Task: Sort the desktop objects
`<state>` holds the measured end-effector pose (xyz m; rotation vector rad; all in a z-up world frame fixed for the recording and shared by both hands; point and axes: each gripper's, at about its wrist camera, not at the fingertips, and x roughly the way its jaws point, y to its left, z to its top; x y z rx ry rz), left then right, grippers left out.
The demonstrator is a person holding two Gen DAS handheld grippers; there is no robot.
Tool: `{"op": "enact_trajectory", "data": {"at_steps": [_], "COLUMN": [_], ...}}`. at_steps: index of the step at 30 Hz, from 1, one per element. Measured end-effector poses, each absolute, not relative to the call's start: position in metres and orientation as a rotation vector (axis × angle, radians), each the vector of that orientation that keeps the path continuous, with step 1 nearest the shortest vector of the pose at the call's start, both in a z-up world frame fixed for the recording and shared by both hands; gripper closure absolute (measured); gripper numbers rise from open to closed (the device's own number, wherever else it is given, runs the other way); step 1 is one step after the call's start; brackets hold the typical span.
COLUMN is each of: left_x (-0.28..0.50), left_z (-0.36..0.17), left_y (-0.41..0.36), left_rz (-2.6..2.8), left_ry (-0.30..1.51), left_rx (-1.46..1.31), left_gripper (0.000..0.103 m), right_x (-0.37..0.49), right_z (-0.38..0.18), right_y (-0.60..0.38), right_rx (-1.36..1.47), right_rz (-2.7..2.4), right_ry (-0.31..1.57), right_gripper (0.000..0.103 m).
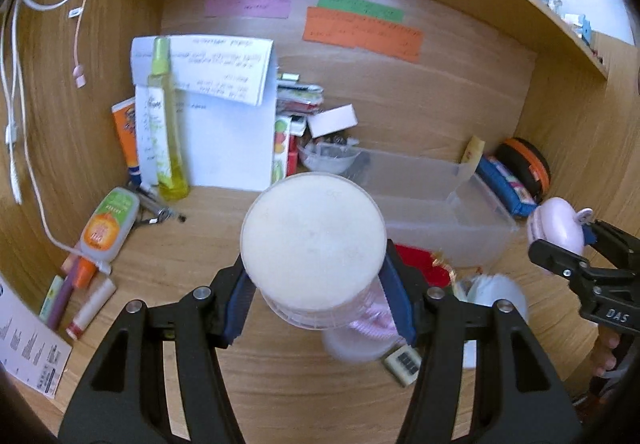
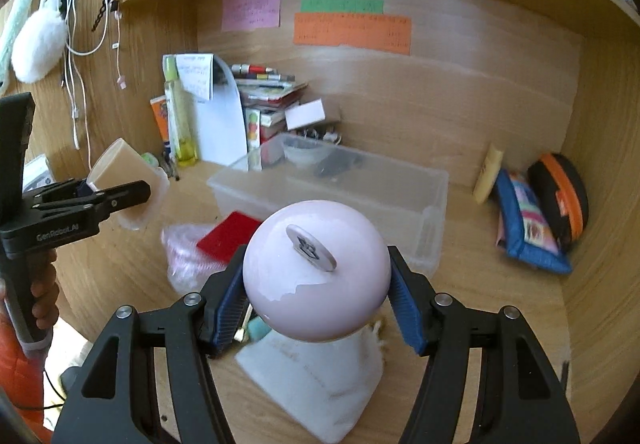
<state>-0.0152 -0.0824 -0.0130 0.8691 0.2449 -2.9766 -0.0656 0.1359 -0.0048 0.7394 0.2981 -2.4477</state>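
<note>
My left gripper (image 1: 316,290) is shut on a round translucent jar with a cream lid (image 1: 314,240), held above the desk. In the right wrist view this jar (image 2: 120,165) and the left gripper (image 2: 120,199) hang at the left. My right gripper (image 2: 316,298) is shut on a round pink macaron-shaped case (image 2: 316,280) with a grey tag on top. The left wrist view shows that case (image 1: 554,224) at the right edge, in the right gripper (image 1: 564,248). A clear plastic bin (image 1: 444,199) (image 2: 372,199) stands on the desk behind both held things.
On the desk lie a white pouch (image 2: 320,376), a red pouch (image 2: 230,234) and a pink bag (image 2: 184,256). A blue pouch (image 2: 528,232) and a black-orange case (image 2: 560,195) lean at the right. A yellow-green bottle (image 1: 164,115), papers and tubes crowd the back left. Cables hang on the left wall.
</note>
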Motion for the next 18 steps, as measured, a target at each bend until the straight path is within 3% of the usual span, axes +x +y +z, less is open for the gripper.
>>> {"op": "enact_trajectory", "data": {"at_steps": [3, 4, 5, 6, 12, 18], "left_x": [-0.019, -0.017, -0.015, -0.014, -0.030, -0.040], "left_z": [-0.002, 0.003, 0.010, 0.016, 0.017, -0.018], "left_y": [-0.079, -0.076, -0.074, -0.071, -0.058, -0.093], "left_rz": [-2.988, -2.995, -3.013, -3.025, -3.046, -2.978], "left_ry": [0.249, 0.242, 0.229, 0.223, 0.108, 0.272], "left_rx": [0.834, 0.800, 0.763, 0.753, 0.763, 0.948], "left_gripper": [0.045, 0.049, 0.065, 0.066, 0.066, 0.066], "right_x": [-0.074, -0.078, -0.081, -0.085, -0.110, -0.128], "right_z": [0.003, 0.005, 0.007, 0.010, 0.011, -0.010], "right_y": [0.137, 0.138, 0.140, 0.141, 0.139, 0.138], "right_rx": [0.720, 0.719, 0.717, 0.715, 0.728, 0.813], "right_rz": [-2.452, -2.450, -2.448, -2.448, -2.434, -2.393], "right_ry": [0.292, 0.287, 0.283, 0.280, 0.282, 0.241], "right_gripper": [0.042, 0.042, 0.042, 0.042, 0.042, 0.042]}}
